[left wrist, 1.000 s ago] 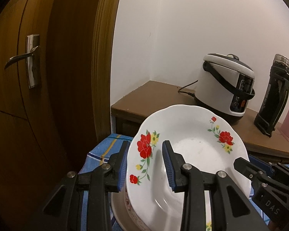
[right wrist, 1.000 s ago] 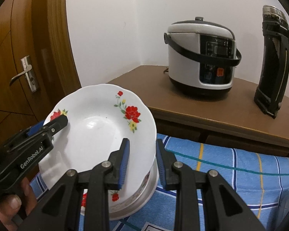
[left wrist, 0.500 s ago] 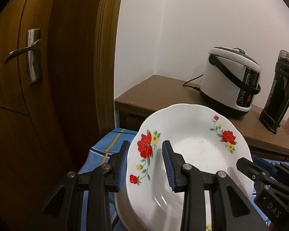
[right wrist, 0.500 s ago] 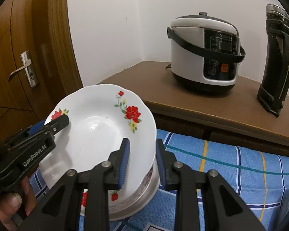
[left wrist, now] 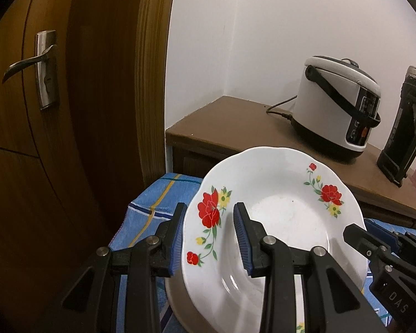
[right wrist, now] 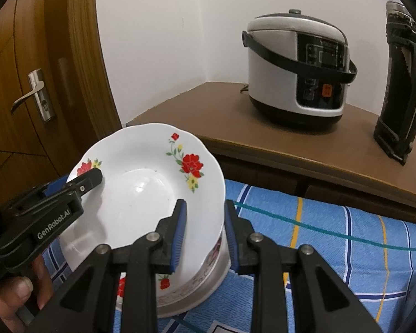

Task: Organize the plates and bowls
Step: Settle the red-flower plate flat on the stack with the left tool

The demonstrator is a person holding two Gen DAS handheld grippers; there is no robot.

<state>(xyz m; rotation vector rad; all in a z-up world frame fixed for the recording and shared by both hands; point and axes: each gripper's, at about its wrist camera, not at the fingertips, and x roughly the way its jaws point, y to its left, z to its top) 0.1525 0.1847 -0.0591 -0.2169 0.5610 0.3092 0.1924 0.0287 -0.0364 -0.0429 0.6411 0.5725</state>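
The left gripper [left wrist: 209,236] and right gripper [right wrist: 203,233] each pinch an opposite rim of the floral deep plate [right wrist: 141,194] between their fingers, holding it tilted atop a stack of dishes [right wrist: 208,274] on the blue checked cloth [right wrist: 332,238]

Blue cloth [right wrist: 332,238] lies bare right of the stacked bowls [right wrist: 141,194]; the sideboard [right wrist: 305,149] blocks behind.

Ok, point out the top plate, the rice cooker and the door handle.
top plate [right wrist: 141,194]: right wrist view, white centre.
rice cooker [right wrist: 274,63]: right wrist view, white side.
door handle [left wrist: 25,65]: left wrist view, lever.
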